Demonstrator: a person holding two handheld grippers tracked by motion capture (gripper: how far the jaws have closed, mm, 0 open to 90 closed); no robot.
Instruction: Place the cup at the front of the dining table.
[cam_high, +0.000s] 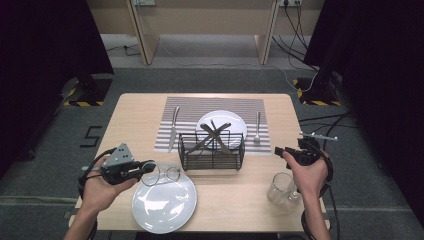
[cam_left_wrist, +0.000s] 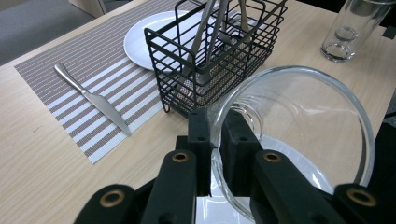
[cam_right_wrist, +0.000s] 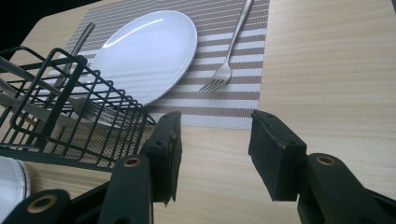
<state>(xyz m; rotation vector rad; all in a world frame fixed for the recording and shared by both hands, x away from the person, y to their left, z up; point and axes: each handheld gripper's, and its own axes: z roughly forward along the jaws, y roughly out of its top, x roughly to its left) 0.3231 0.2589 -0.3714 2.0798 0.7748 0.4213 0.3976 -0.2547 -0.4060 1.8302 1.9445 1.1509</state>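
Left gripper (cam_left_wrist: 212, 140) pinching the rim of a glass cup (cam_left_wrist: 299, 135), tipped on its side above the near plate (cam_high: 164, 202), at 8 o'clock from the basket (cam_high: 212, 150). Right gripper (cam_right_wrist: 212, 154) wide apart, holding nothing. Cup picked up, not yet put down anywhere.

Free room and obstacles. The wire basket (cam_high: 212, 151) with upright utensils stands mid-surface, between the 2 grippers, blocking a straight crossing. Bare surface (cam_high: 135, 117) lies open left of the striped mat (cam_high: 212, 105); a second bare strip runs along the right edge beyond the fork (cam_high: 257, 127). In front, the near plate (cam_high: 165, 205) and the glass mug (cam_high: 281, 189) leave a clear gap between them.
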